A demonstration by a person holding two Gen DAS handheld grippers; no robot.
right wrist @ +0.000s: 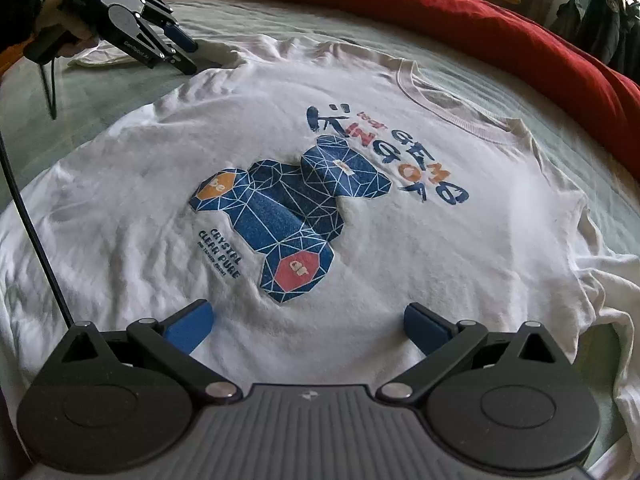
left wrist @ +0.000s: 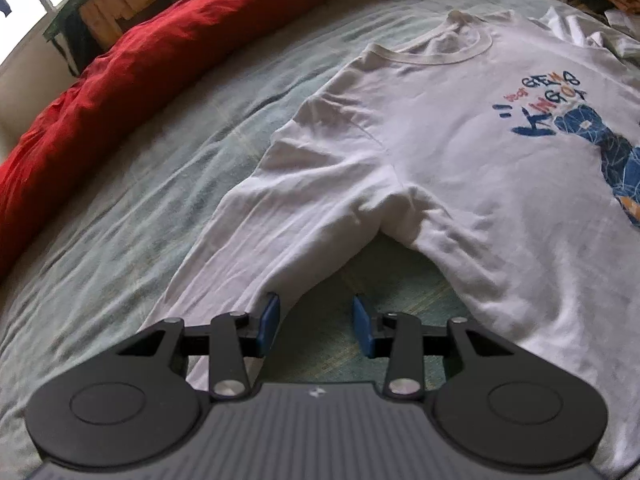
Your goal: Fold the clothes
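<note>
A white T-shirt [right wrist: 400,240] with a blue geometric bear print [right wrist: 288,216] lies flat, front up, on a pale green bedsheet [left wrist: 120,184]. In the left wrist view its sleeve [left wrist: 288,216] runs down toward my left gripper [left wrist: 316,324]. That gripper is open, its left pad at the sleeve's hem and only sheet showing in the gap. The right wrist view shows the same left gripper [right wrist: 191,55], held by a hand, at the shirt's far sleeve. My right gripper [right wrist: 308,326] stands wide open over the shirt's body below the print, with nothing gripped.
A red duvet [left wrist: 120,68] is bunched along the far side of the bed. Clothes hang on a rack [left wrist: 108,12] beyond it. Another white garment [right wrist: 90,58] lies beside the left gripper. A black cable [right wrist: 28,208] crosses the left of the right wrist view.
</note>
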